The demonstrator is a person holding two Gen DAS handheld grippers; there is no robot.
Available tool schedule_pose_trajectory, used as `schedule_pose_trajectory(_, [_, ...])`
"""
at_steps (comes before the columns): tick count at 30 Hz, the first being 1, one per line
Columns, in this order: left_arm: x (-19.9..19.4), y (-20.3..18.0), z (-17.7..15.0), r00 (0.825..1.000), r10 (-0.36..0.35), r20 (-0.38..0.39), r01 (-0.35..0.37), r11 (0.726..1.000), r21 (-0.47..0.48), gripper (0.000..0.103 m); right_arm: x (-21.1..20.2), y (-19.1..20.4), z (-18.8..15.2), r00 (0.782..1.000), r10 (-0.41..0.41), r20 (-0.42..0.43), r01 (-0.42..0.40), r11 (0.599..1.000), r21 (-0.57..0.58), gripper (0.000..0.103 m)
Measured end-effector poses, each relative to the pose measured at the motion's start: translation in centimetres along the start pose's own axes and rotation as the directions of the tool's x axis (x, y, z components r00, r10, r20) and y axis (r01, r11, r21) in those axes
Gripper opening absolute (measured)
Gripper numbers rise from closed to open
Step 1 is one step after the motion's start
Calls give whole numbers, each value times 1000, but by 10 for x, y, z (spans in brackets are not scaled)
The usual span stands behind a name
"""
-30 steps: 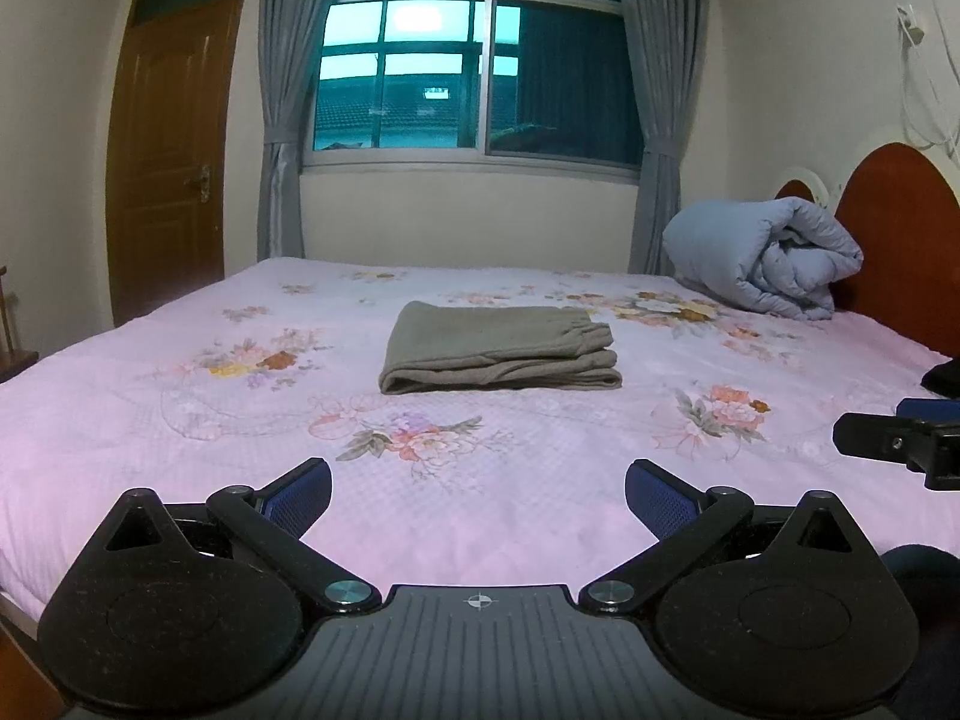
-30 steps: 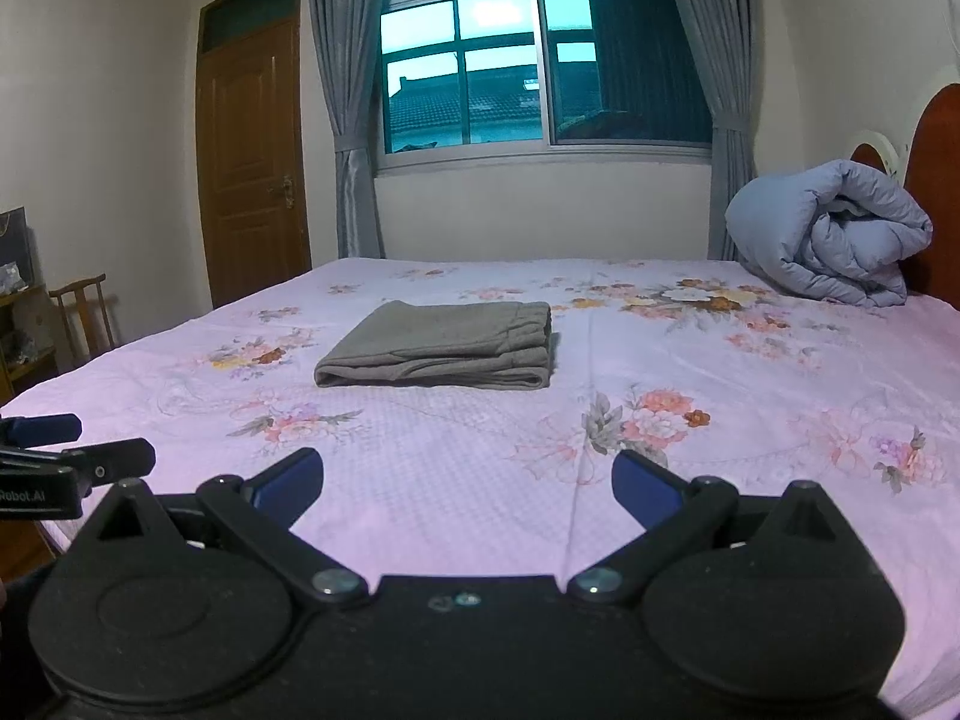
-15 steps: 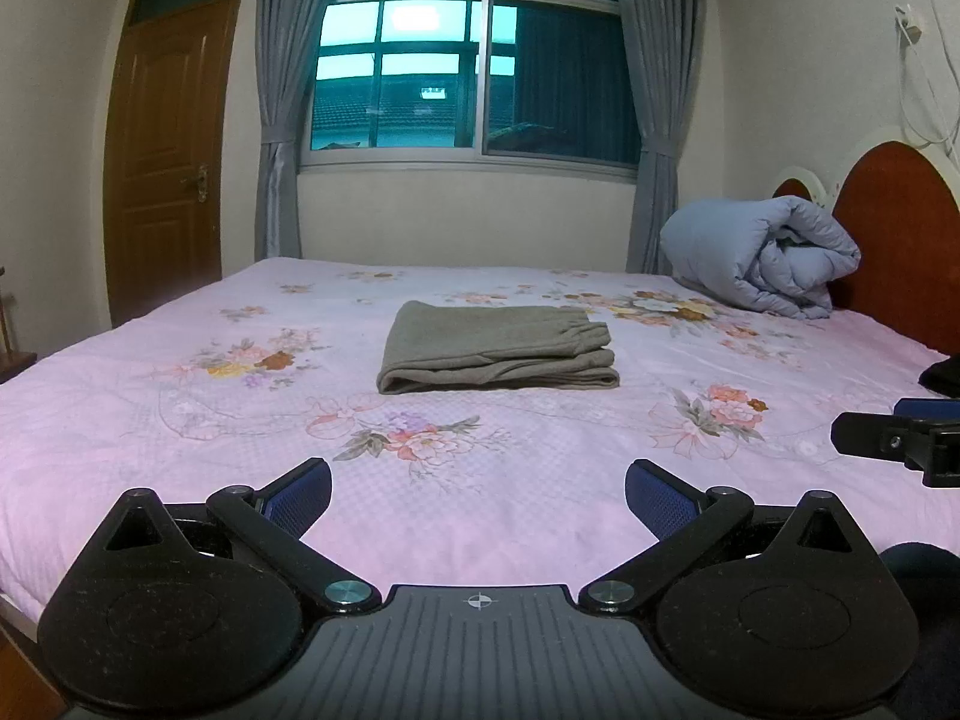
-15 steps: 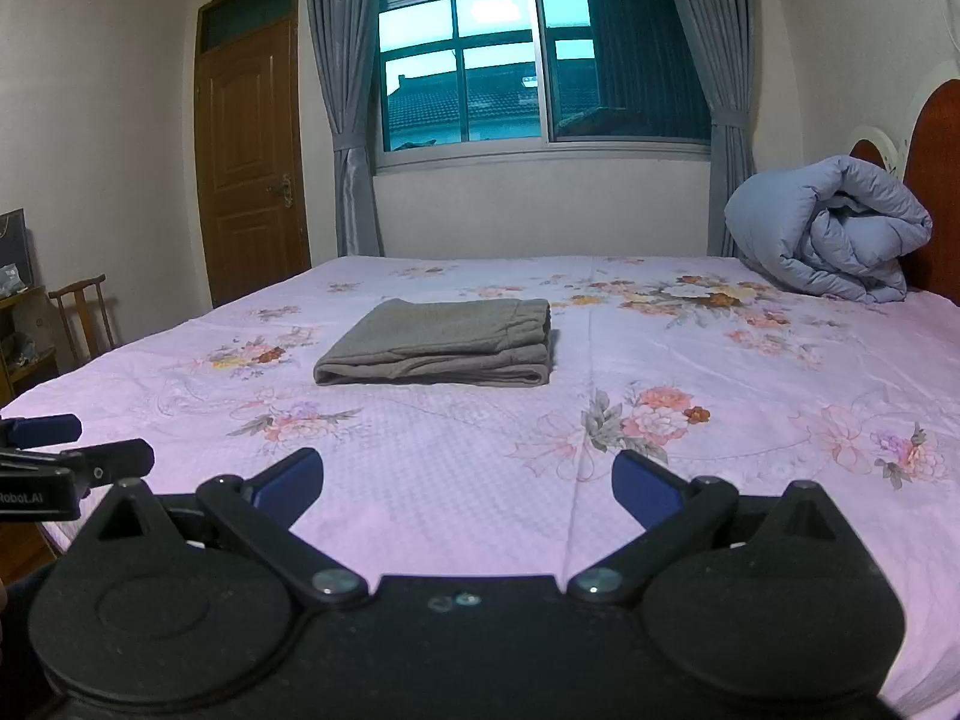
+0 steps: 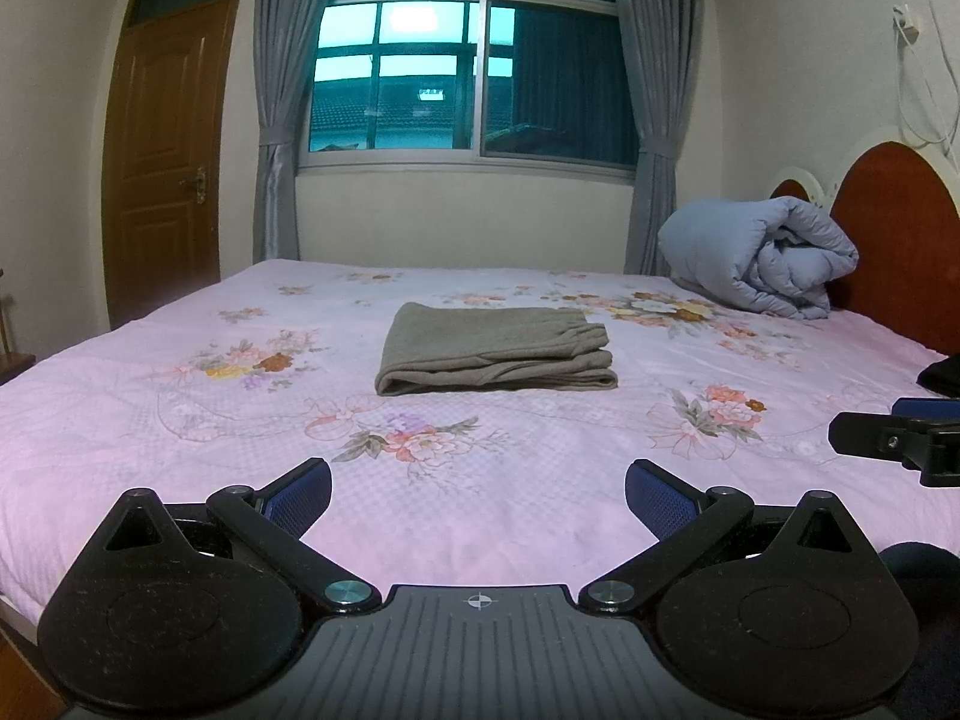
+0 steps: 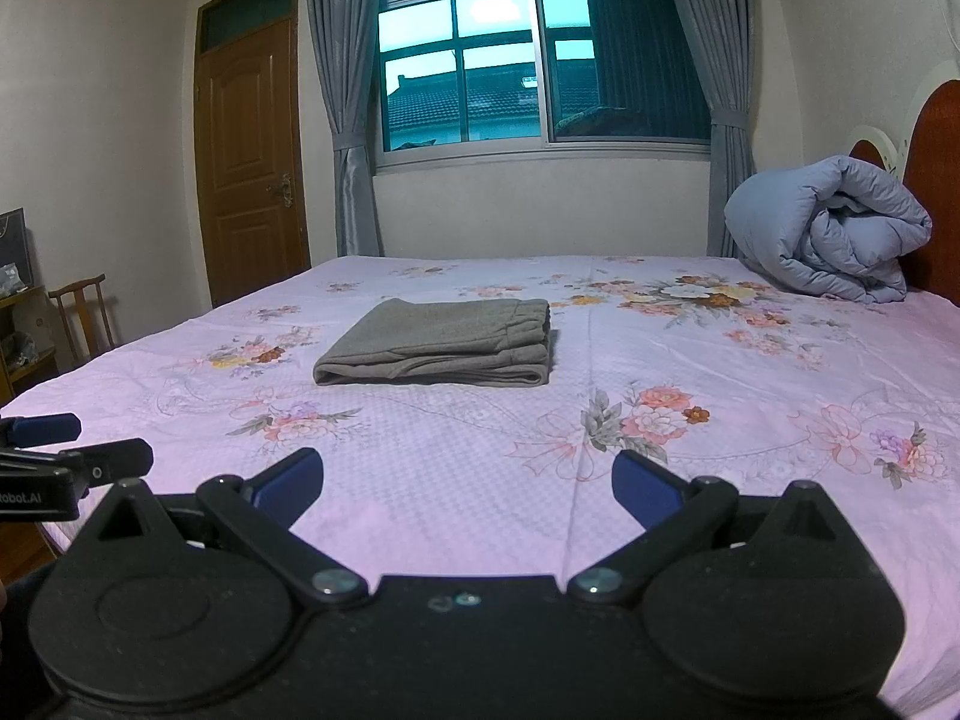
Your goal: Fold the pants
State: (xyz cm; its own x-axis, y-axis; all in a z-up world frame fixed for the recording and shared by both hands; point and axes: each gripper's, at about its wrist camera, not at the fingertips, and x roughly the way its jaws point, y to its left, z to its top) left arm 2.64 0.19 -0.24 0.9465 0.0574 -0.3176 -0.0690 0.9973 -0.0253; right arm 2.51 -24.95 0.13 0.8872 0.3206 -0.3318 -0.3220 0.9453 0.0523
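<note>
Nearest to me, the left tongs [image 5: 478,495] are sitting spread wide above the near edge of the bed [image 5: 180,450], their blue ribbed pads [image 5: 298,495] gripping nothing. Just beside them the right tongs [image 6: 467,483] are gaping the same way, black plastic arms angled out from round pivot housings, blue pads [image 6: 647,489] bare. Each tool is showing at the edge of the other's view.

Beneath them the pink sheet is lying smooth, with a fine checked weave and printed flower sprays. Further out, in the middle of the mattress and well apart from both tools, the pants [image 5: 497,358] are resting as a neat, flat rectangle of soft grey-brown knit, stacked in layers, with rounded folds facing me and the gathered waistband at the right end.

Beyond that, a puffy blue-grey quilt [image 5: 756,255] is sitting rolled against the curved reddish headboard [image 5: 894,222]. At the far wall, grey curtains [image 6: 342,120] are hanging tied back beside a window [image 6: 540,60], and a panelled brown wooden door [image 6: 249,162] is standing shut on the left.
</note>
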Motion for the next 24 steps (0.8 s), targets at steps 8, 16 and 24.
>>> schedule_pose_trajectory(8, [0,0,0,1000,-1,2,1,1000,1,103,0,0,0,1000,0,0,0,1000,0,97])
schedule_pose_trajectory(16, [1,0,0,1000,-2,3,2,1000,1,103,-1,0,0,1000,-1,0,1,1000,0,97])
schedule_pose_trajectory(24, [0,-1,1,1000,-4,4,4,1000,3,103,-1,1,0,1000,-2,0,2,1000,0,97])
